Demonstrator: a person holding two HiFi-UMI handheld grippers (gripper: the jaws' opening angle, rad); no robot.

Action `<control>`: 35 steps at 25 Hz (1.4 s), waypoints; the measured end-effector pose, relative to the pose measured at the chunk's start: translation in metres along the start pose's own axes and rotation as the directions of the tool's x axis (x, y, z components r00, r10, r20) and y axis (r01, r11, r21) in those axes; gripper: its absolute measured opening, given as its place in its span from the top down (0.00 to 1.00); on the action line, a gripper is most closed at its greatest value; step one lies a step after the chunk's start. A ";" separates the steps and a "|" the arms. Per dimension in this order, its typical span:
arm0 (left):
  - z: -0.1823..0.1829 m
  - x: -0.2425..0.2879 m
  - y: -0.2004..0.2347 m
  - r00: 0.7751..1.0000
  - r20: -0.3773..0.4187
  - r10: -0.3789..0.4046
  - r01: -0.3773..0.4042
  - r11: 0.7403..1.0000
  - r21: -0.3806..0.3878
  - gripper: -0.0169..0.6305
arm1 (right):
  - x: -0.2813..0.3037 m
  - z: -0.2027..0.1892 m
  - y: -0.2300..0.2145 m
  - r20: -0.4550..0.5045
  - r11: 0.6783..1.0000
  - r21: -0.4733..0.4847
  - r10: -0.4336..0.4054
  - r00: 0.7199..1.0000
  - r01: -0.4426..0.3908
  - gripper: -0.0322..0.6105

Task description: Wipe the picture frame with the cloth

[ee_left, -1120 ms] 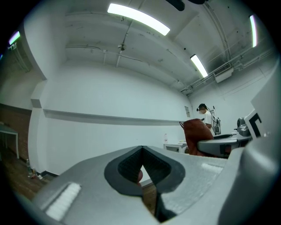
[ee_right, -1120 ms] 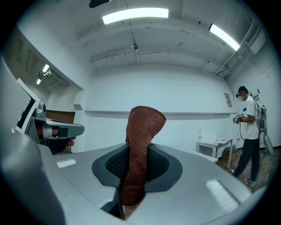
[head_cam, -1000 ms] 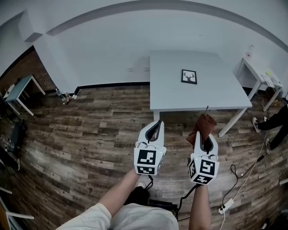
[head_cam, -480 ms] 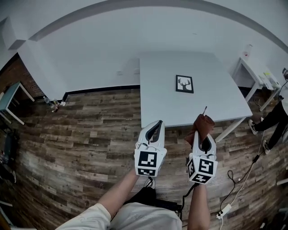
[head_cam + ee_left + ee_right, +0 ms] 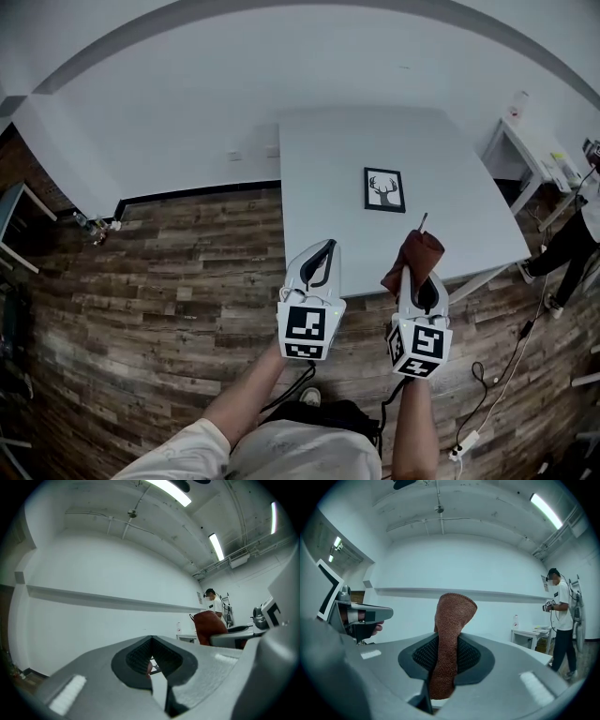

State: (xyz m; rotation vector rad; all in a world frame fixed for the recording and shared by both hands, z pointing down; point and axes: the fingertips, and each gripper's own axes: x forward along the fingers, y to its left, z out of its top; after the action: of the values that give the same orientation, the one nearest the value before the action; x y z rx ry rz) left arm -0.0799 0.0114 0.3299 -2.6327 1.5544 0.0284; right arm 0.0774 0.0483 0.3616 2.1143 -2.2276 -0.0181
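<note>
A black picture frame [image 5: 383, 190] with a deer print lies flat on the white table [image 5: 319, 178]. A reddish-brown cloth [image 5: 412, 260] sticks up from my right gripper [image 5: 419, 281], which is shut on it and held over the floor just short of the table's near edge. In the right gripper view the cloth [image 5: 449, 639] stands upright between the jaws. My left gripper [image 5: 320, 266] sits beside it to the left, jaws together with nothing in them. In the left gripper view the cloth [image 5: 208, 627] shows at right.
Wood plank floor [image 5: 159, 281] spreads around the table. A small white side table [image 5: 534, 155] stands at the right, with a person [image 5: 574, 234] nearby and cables [image 5: 487, 403] on the floor. A white wall [image 5: 187, 103] runs behind.
The table and frame have come nearer and lower in the head view. Both grippers keep their pose, the right still holding the cloth.
</note>
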 end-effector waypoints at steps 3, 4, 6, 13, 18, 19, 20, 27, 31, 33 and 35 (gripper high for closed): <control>-0.004 0.026 0.002 1.000 -0.005 -0.007 0.007 1.000 0.001 0.97 | 0.024 -0.003 -0.010 -0.008 1.000 -0.003 -0.002 1.000 0.002 0.79; -0.007 0.034 0.003 1.000 -0.008 -0.008 0.008 1.000 0.003 0.97 | 0.032 -0.005 -0.014 -0.010 1.000 -0.003 -0.001 1.000 0.001 0.79; -0.012 0.053 0.002 1.000 -0.012 -0.009 0.009 1.000 0.007 0.97 | 0.049 -0.010 -0.024 -0.013 1.000 0.000 0.002 1.000 -0.002 0.79; -0.025 0.142 0.002 1.000 -0.025 0.003 -0.002 1.000 0.010 0.97 | 0.128 -0.019 -0.073 0.009 0.999 -0.016 -0.050 0.999 0.050 0.79; -0.029 0.205 -0.004 0.999 -0.034 0.020 -0.020 1.000 0.000 0.97 | 0.181 -0.028 -0.116 -0.020 0.999 0.016 -0.041 0.999 0.041 0.79; -0.031 0.216 -0.004 0.999 -0.039 0.022 -0.022 1.000 0.001 0.97 | 0.191 -0.030 -0.123 -0.028 0.999 0.026 -0.038 0.999 0.039 0.79; -0.034 0.226 -0.004 0.999 -0.046 0.026 -0.026 1.000 0.000 0.97 | 0.201 -0.031 -0.129 -0.032 0.999 0.041 -0.034 0.999 0.035 0.79; -0.045 0.272 0.009 0.997 -0.061 0.051 -0.051 0.999 0.004 0.97 | 0.253 -0.042 -0.132 -0.061 0.997 0.073 0.017 0.998 -0.013 0.79; -0.055 0.292 0.023 0.997 -0.068 0.046 -0.047 0.999 -0.008 0.97 | 0.275 -0.051 -0.127 -0.091 0.998 0.067 0.022 0.996 -0.016 0.79; -0.059 0.301 0.029 0.997 -0.072 0.039 -0.040 0.999 -0.012 0.97 | 0.287 -0.056 -0.124 -0.106 0.998 0.058 0.019 0.994 -0.013 0.79; -0.066 0.306 0.033 0.996 -0.083 0.033 -0.035 0.999 -0.019 0.97 | 0.293 -0.062 -0.121 -0.126 0.999 0.052 0.023 0.992 -0.016 0.79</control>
State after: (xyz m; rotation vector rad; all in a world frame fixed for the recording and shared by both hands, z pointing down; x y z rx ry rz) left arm 0.0377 -0.2775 0.3760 -2.6549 1.6331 -0.0632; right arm 0.1863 -0.2479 0.4289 2.0552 -2.1982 0.1707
